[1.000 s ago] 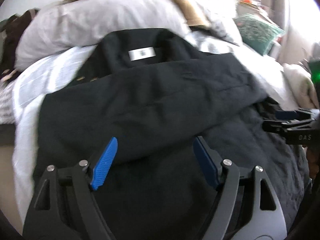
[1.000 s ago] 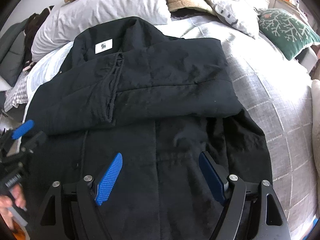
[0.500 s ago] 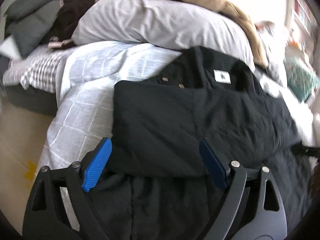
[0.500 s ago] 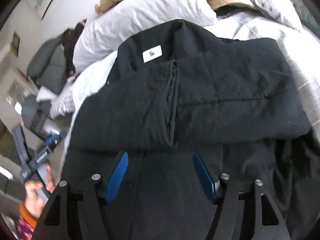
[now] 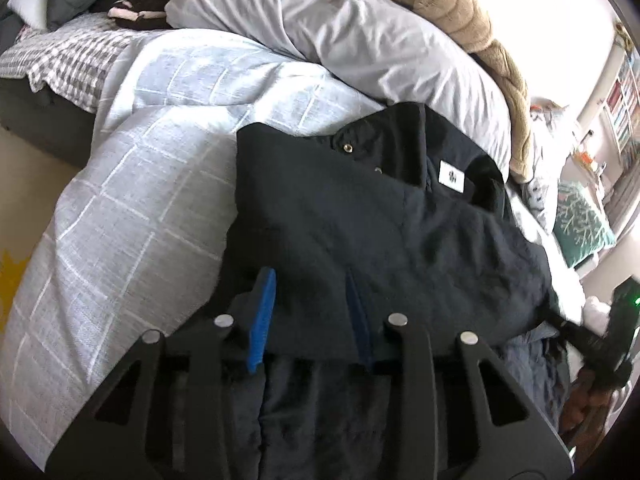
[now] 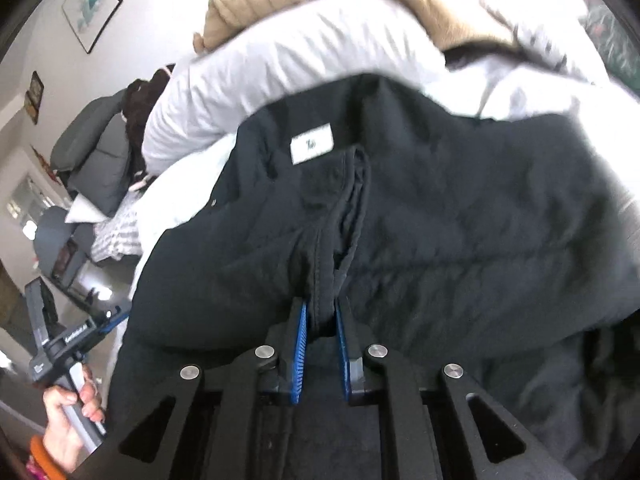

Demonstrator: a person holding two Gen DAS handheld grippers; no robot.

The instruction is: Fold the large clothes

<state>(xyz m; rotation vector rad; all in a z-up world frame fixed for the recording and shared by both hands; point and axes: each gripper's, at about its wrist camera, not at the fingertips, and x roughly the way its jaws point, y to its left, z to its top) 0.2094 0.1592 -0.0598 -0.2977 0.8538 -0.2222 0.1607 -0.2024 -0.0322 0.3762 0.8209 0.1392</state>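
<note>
A large black jacket [image 5: 392,232] lies on the bed with both sleeves folded across its chest and a white neck label [image 5: 451,176] showing. My left gripper [image 5: 310,316] has its blue pads around the lower edge of the folded sleeve near the jacket's left side, jaws narrowed on the cloth. My right gripper [image 6: 320,344] is shut on the cuff ends of the sleeves [image 6: 324,280] at the jacket's [image 6: 460,220] middle. The left gripper also shows in the right wrist view [image 6: 72,340], held by a hand.
The jacket rests on a pale grid-patterned duvet [image 5: 132,184]. A grey pillow [image 5: 360,36] and a tan blanket [image 5: 480,40] lie behind it. A teal cushion [image 5: 580,220] is at the right. The bed's left edge drops to the floor [image 5: 24,184].
Both grippers have moved forward onto the folded sleeves and closed. The right one went from open over the hem to pinching the cuffs; the left one's jaws narrowed on the sleeve edge.
</note>
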